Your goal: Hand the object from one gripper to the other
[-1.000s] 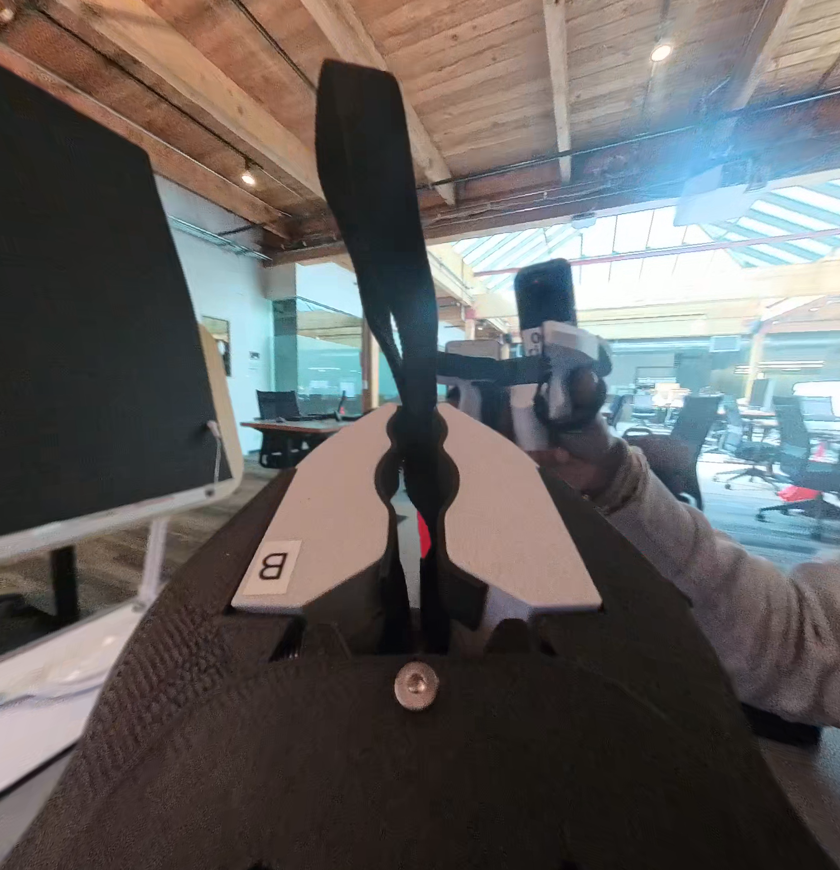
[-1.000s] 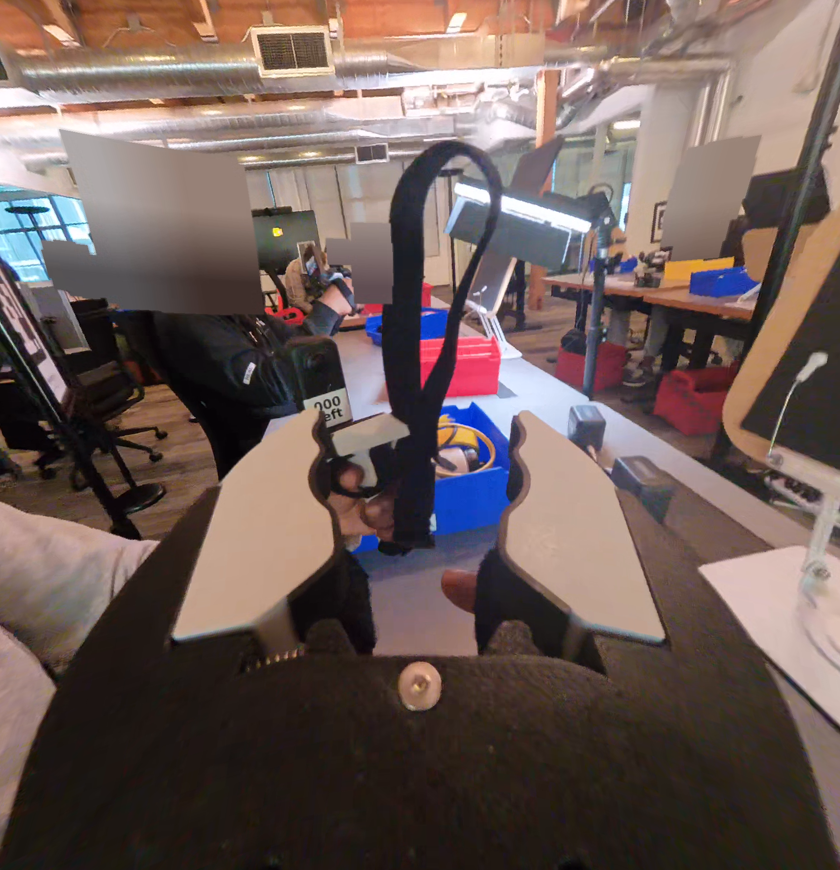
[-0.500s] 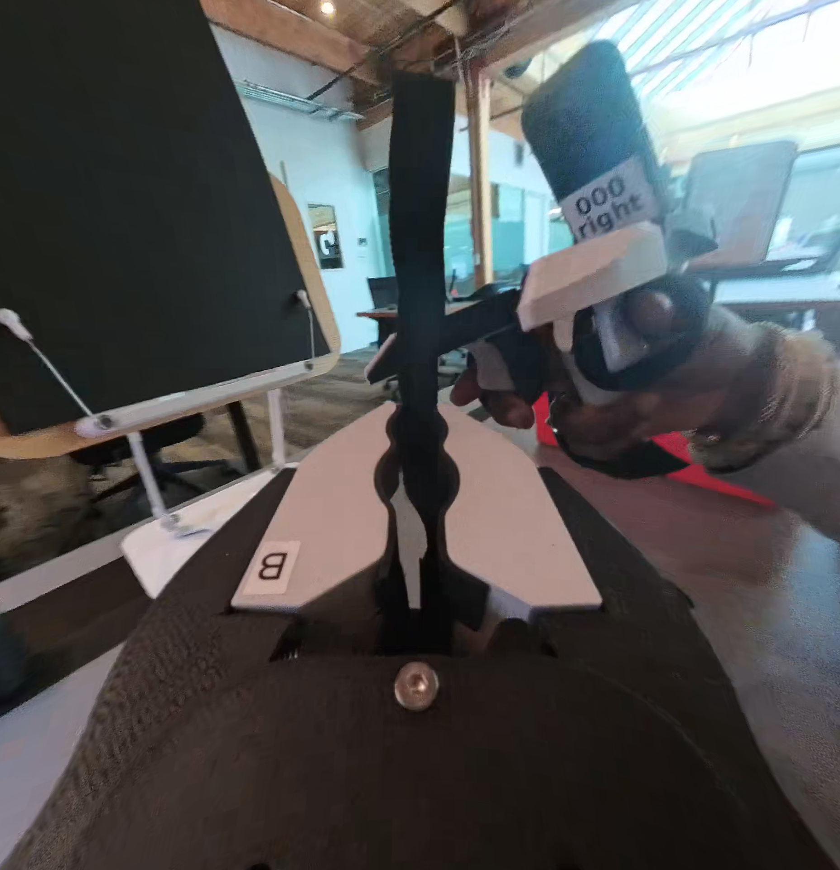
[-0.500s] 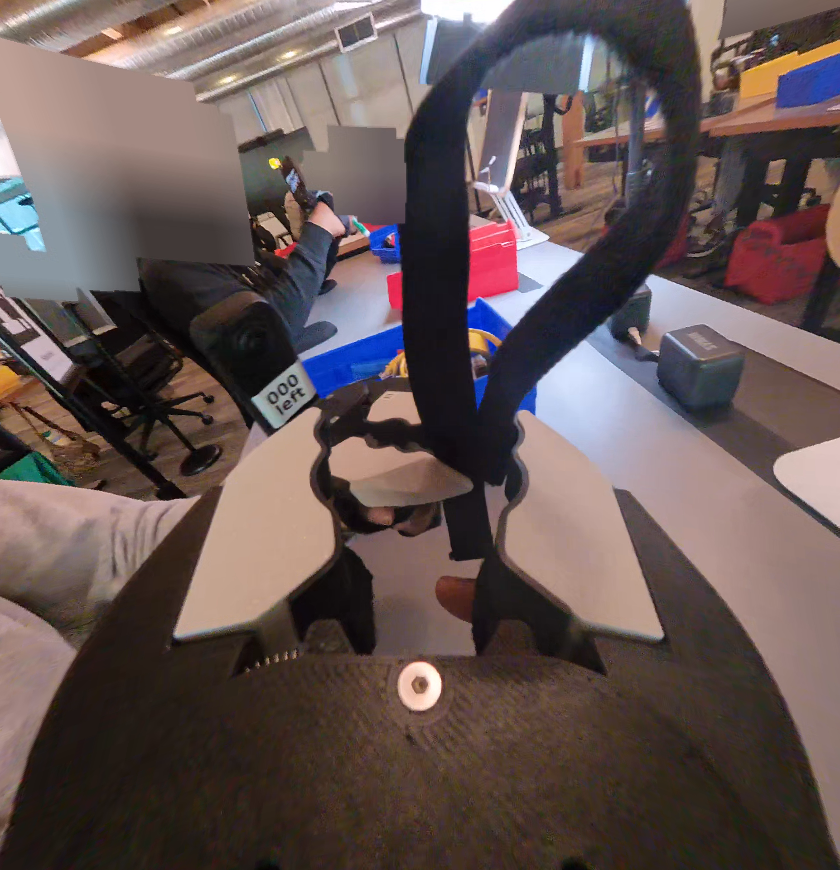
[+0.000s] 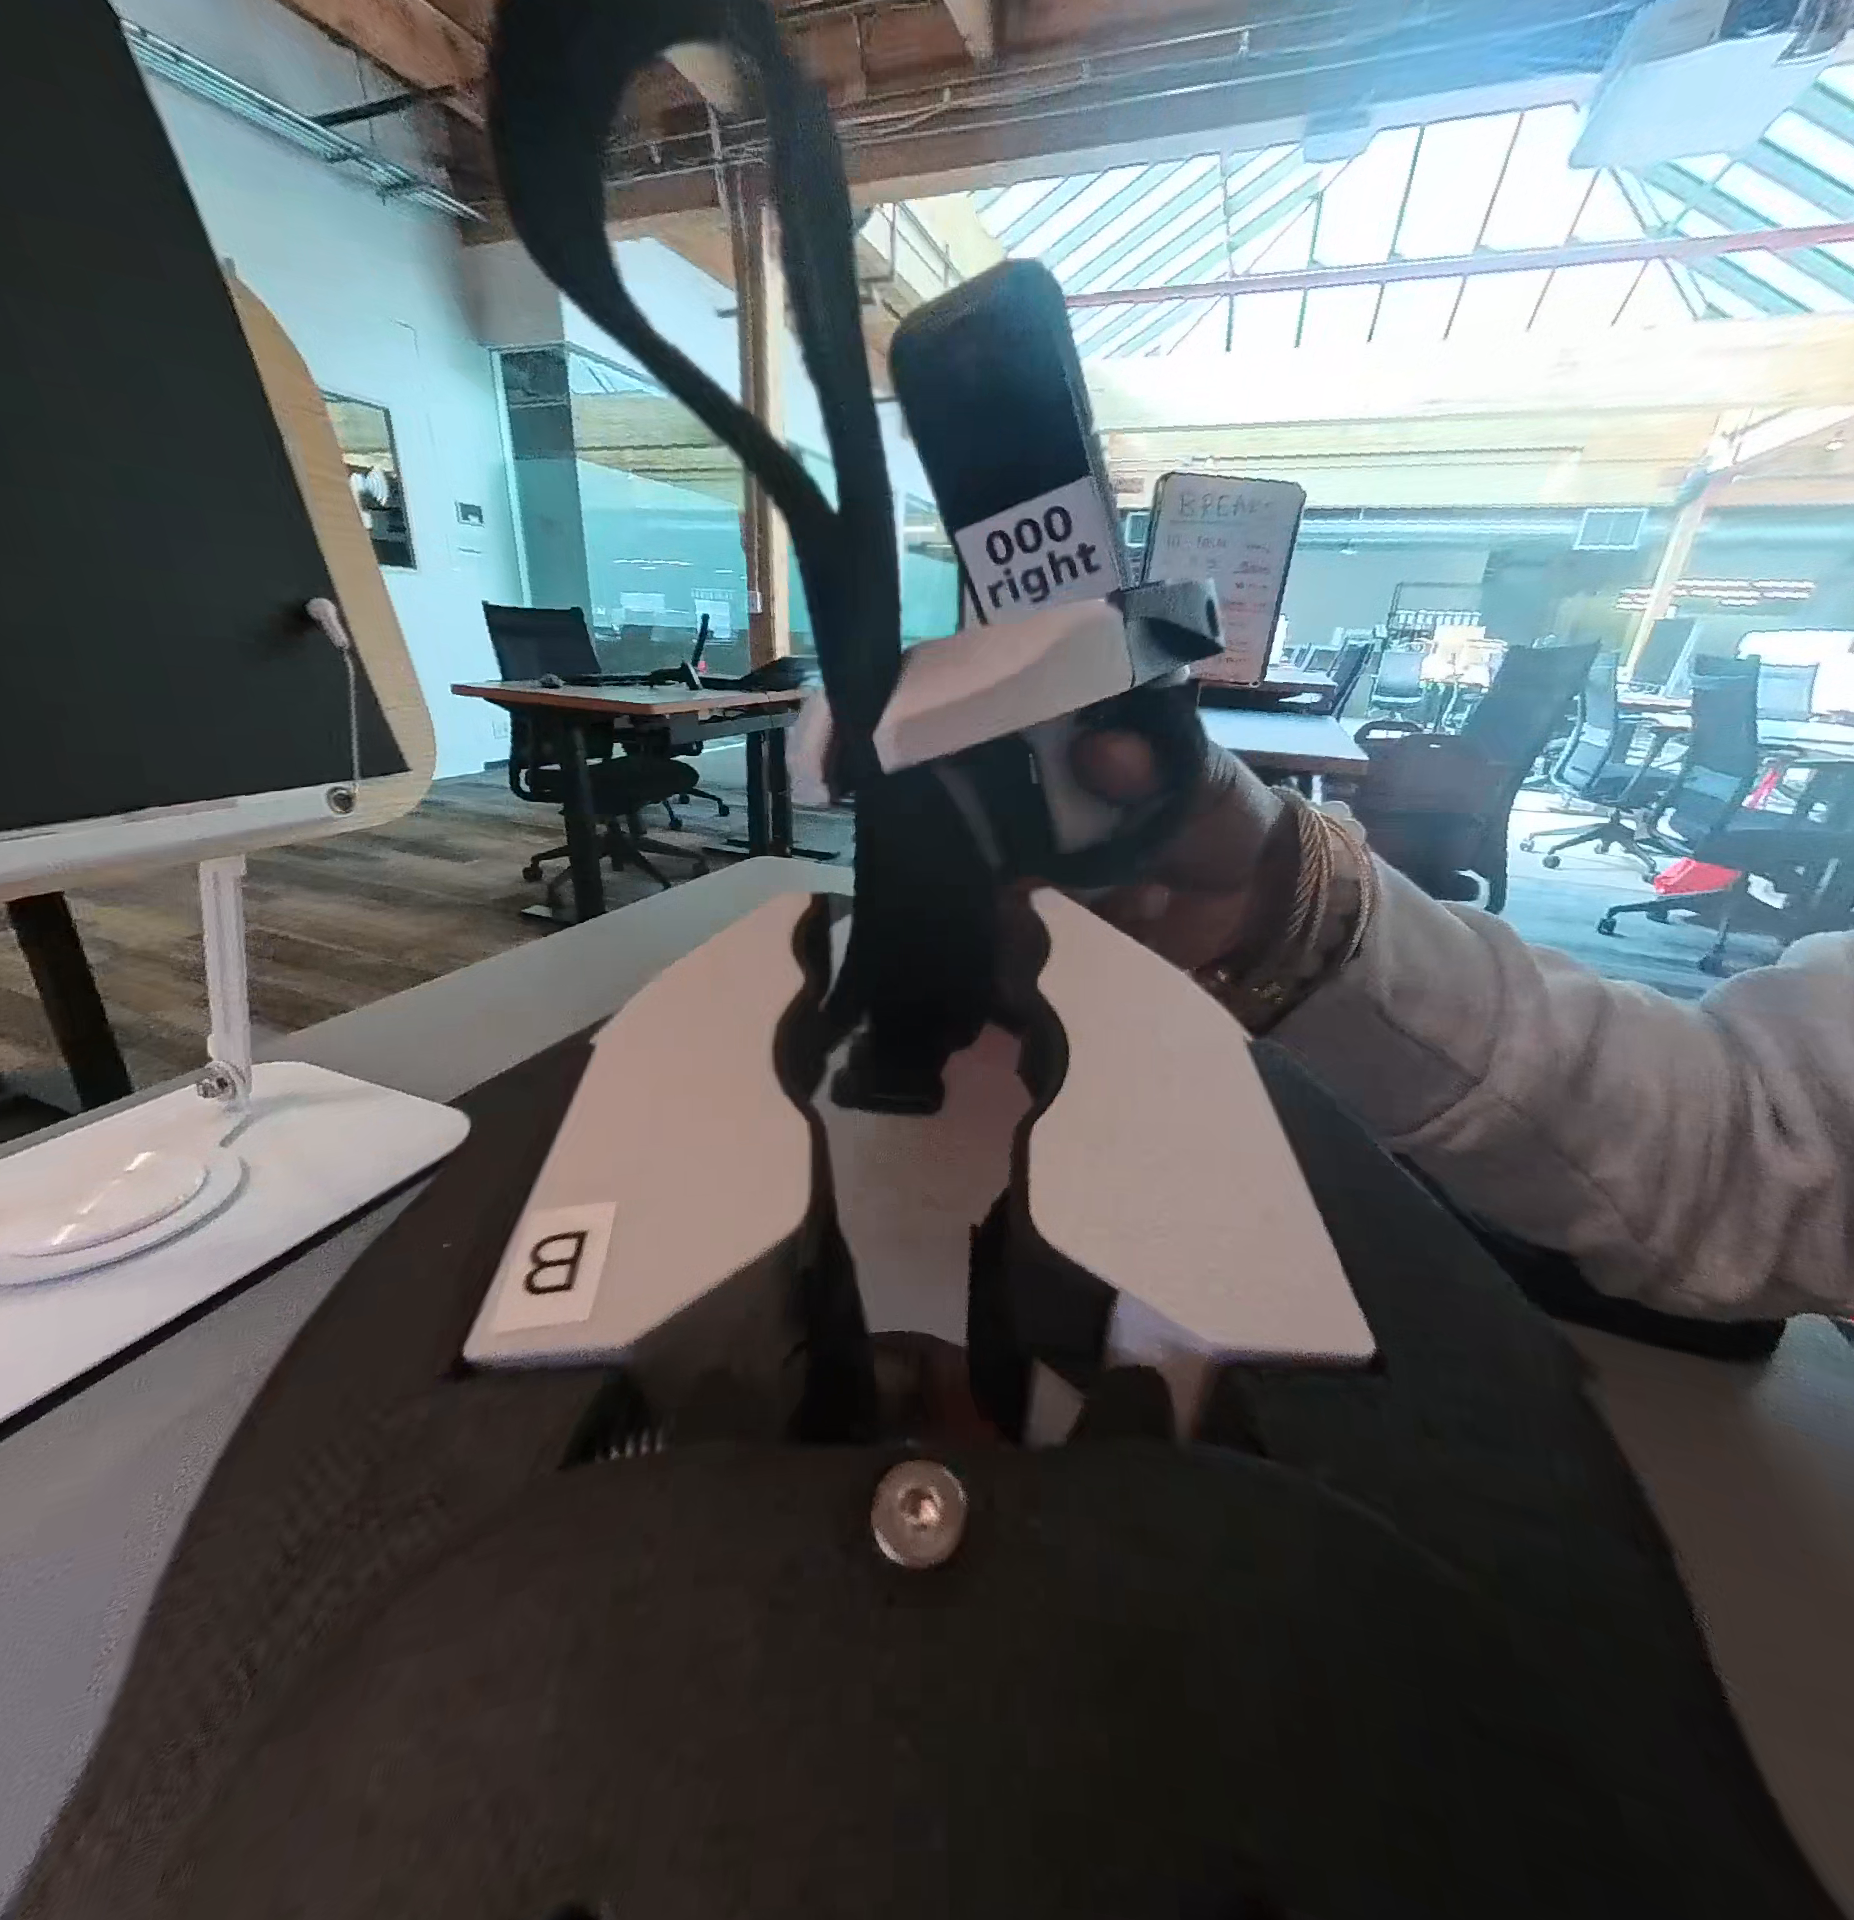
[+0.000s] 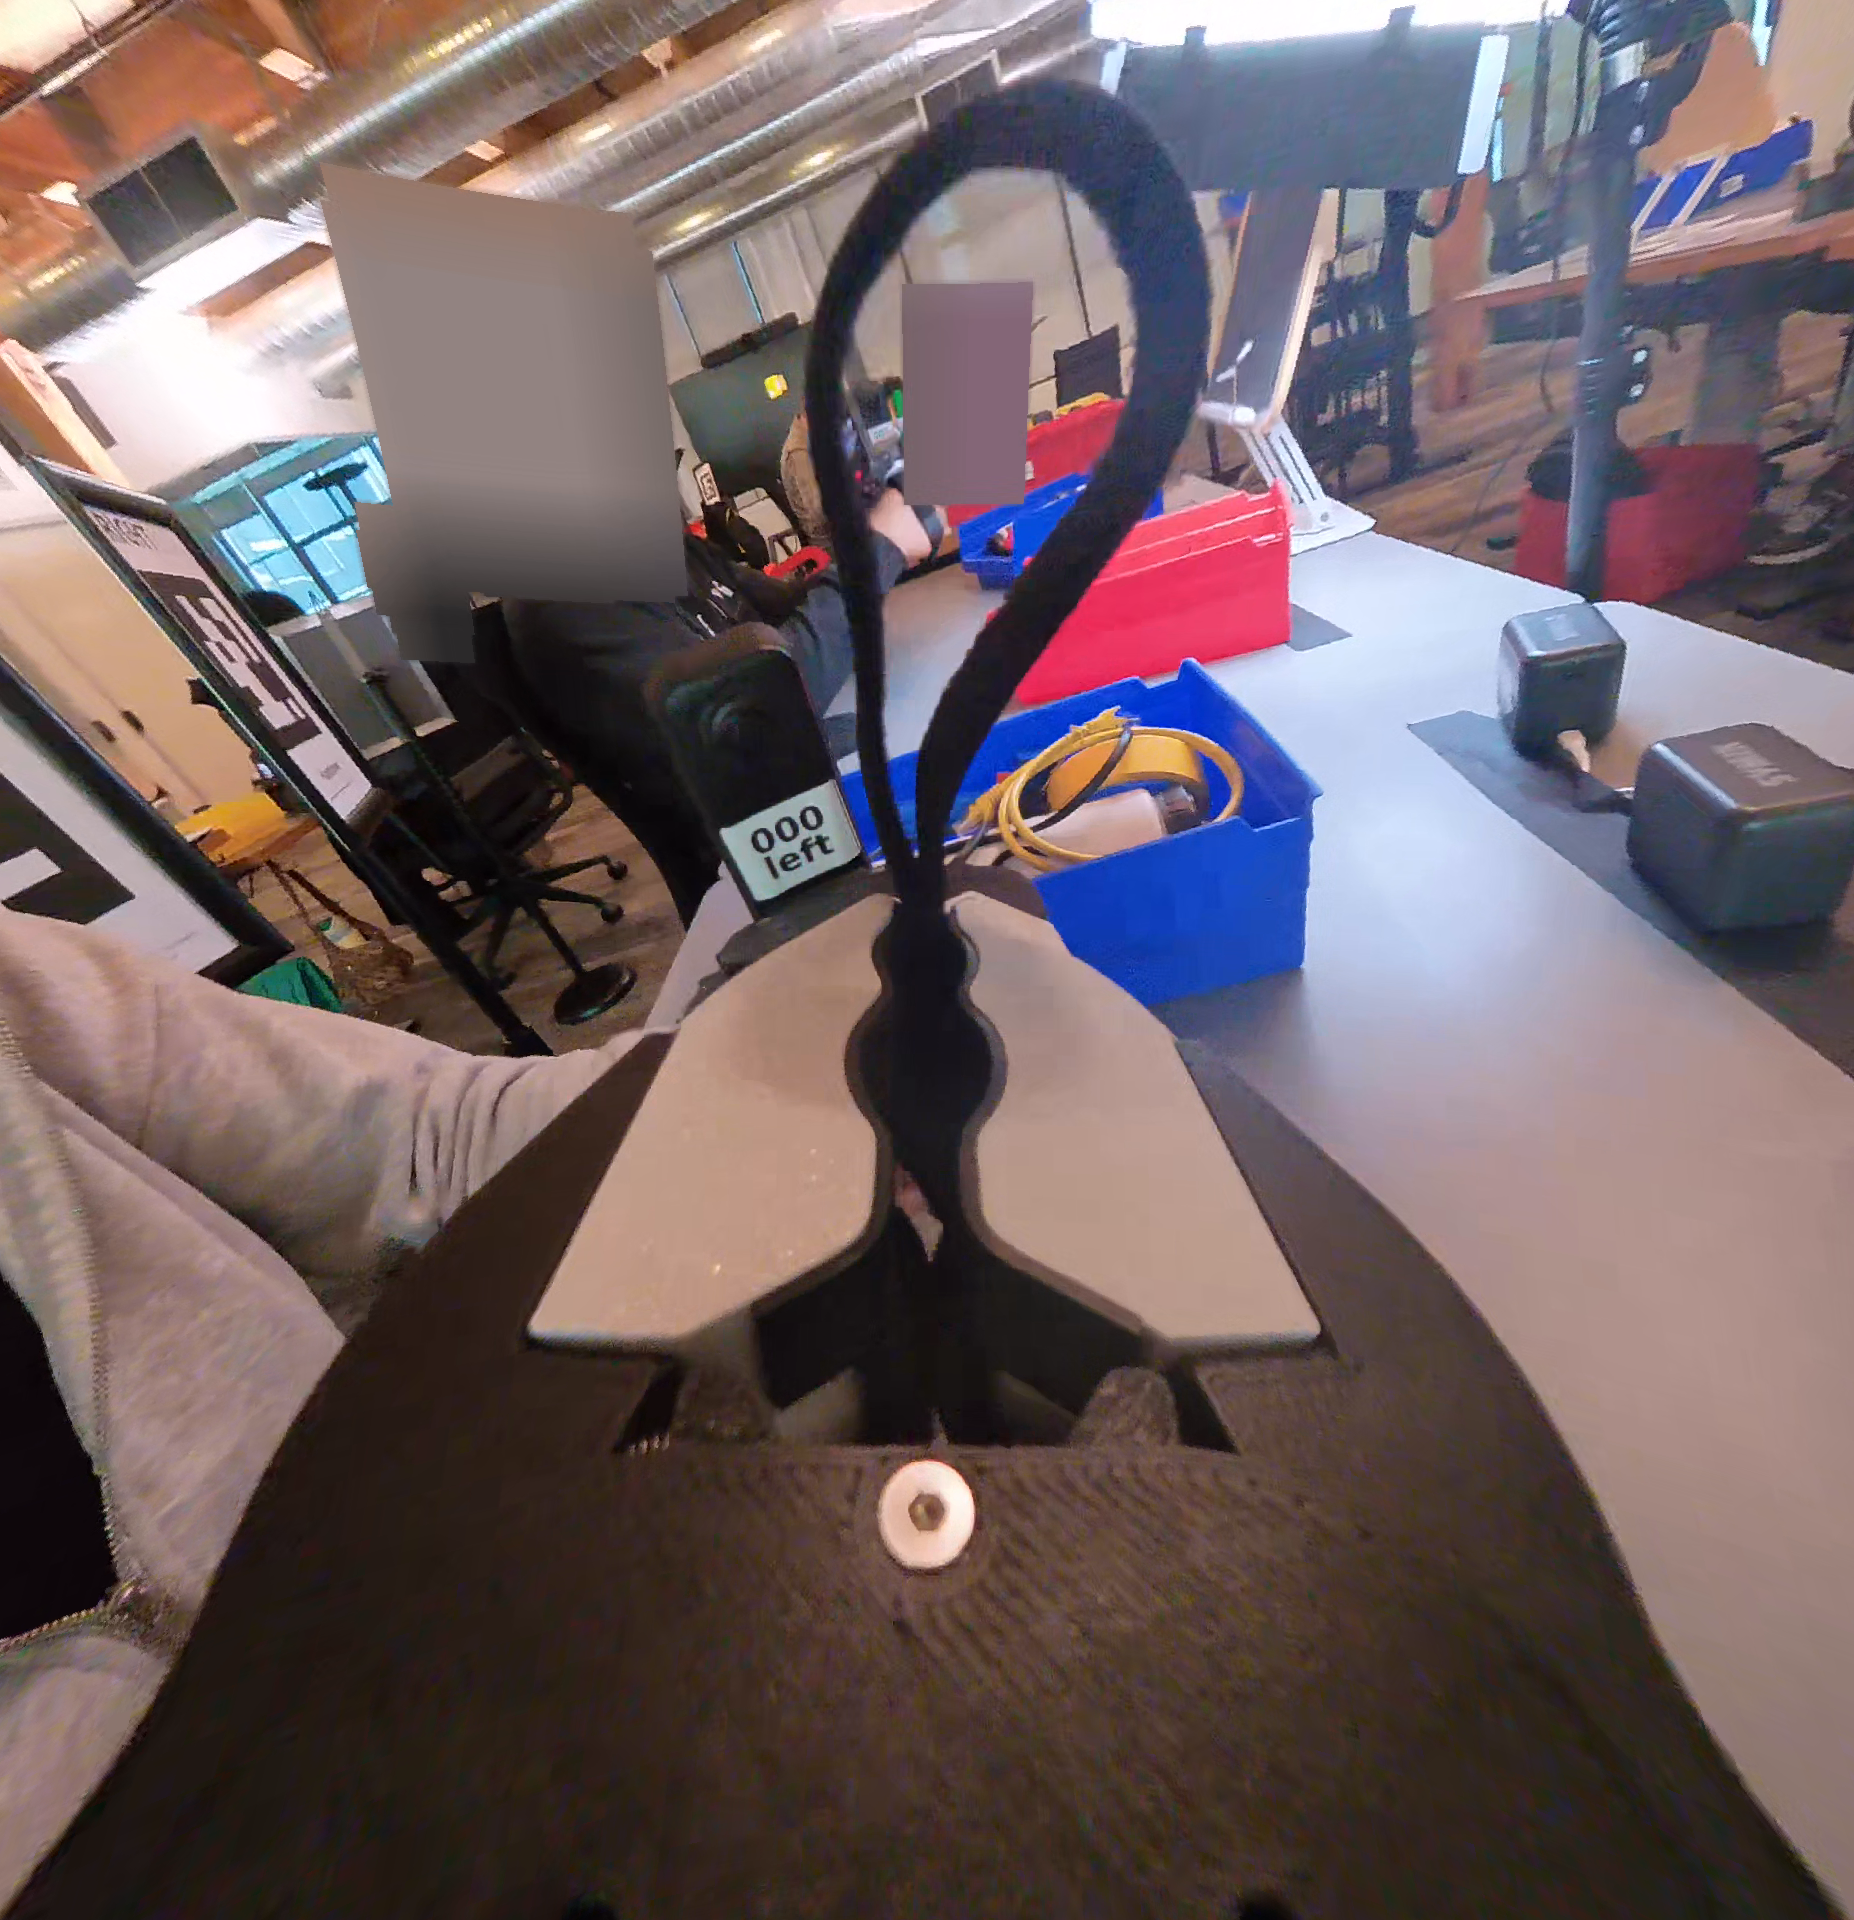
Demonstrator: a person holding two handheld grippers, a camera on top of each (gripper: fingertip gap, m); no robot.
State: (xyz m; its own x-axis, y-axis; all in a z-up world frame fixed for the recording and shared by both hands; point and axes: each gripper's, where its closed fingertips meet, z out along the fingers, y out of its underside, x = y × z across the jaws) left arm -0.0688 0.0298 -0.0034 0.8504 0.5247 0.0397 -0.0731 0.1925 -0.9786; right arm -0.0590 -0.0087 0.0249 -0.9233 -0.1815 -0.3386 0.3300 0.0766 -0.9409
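A black strap loop stands up from my right gripper, which is shut on the strap's lower part. In the left wrist view the strap hangs with its end between the tips of my left gripper, whose jaws stand apart and do not pinch it. The right gripper shows there just above, clamped on the strap, held by a hand in a grey sleeve. In the right wrist view only the left gripper's camera body shows behind my fingers.
A grey table carries a blue bin with a yellow cable, a red bin and two dark cubes. A dark panel on a white stand base sits at the left. People sit beyond. There is about 4 cm between the tips of the two grippers.
My right gripper has closed on the strap. My left gripper, shut on it before, has opened and let go. Both grippers have come close together.
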